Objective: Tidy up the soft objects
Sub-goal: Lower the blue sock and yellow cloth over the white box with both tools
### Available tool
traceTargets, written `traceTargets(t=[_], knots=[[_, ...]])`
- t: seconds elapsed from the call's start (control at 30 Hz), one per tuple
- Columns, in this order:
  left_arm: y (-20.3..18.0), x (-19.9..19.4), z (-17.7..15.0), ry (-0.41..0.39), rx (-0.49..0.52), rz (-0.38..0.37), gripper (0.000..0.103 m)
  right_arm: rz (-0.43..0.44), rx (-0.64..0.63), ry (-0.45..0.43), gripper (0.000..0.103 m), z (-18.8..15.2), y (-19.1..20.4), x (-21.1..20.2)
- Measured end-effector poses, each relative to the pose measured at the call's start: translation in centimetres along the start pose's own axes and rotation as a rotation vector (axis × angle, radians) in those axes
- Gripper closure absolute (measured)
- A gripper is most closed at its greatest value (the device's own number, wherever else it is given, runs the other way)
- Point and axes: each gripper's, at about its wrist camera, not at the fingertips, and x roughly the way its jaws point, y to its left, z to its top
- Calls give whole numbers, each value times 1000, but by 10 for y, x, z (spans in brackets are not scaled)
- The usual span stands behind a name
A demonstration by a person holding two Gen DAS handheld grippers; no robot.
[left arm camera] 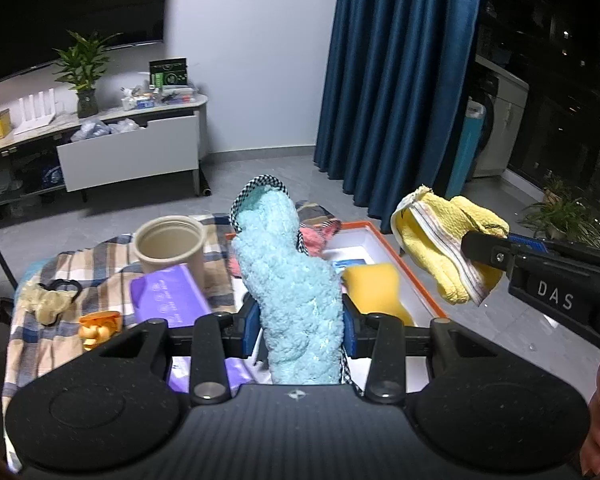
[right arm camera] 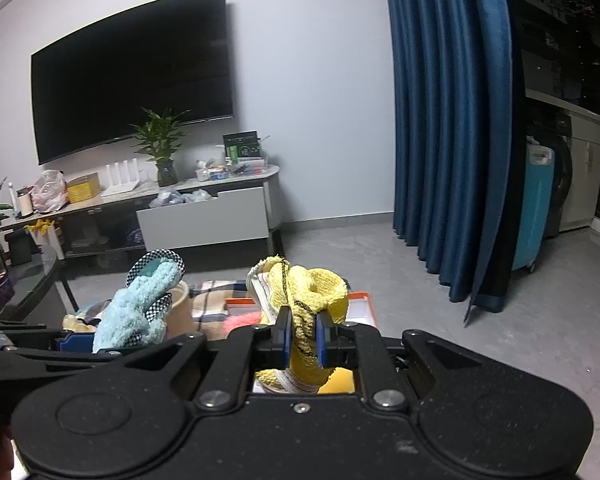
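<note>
A fluffy light-blue chenille mitt with checked trim (left arm camera: 296, 280) stands clamped in the left gripper (left arm camera: 300, 326) jaws above the white orange-rimmed box (left arm camera: 404, 256). Right gripper (right arm camera: 303, 338) jaws pinch a yellow terry cloth (right arm camera: 316, 292), raised beside it. Below lie a yellow sponge (left arm camera: 374, 284), beige cup (left arm camera: 170, 246) and plaid cloth (left arm camera: 92, 276).

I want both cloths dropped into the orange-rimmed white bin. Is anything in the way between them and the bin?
Nothing visible blocks the open top of the bin. Inside, a yellow sponge and pink cloth already fill part of it. The blue fluffy cloth and yellow cloth hang above.
</note>
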Motion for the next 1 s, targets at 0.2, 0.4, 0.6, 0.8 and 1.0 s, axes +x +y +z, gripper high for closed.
traceTargets(t=[0.2,0.4,0.6,0.8,1.0], knots=[[-10,10,-2,16,20,-33,62,-31,14,11,89,-7,-14,-2],[-18,18,-5,31,28,-62,62,-57,28,29,89,-14,-25,-3],[-22,23,-7,48,38,-76,62,-67,37,41,88,-17,-29,-1],[-27,29,-10,64,44,-76,62,-70,49,62,87,-21,-30,4],[-29,32,-11,74,45,-74,62,-63,52,78,86,-23,-31,8]])
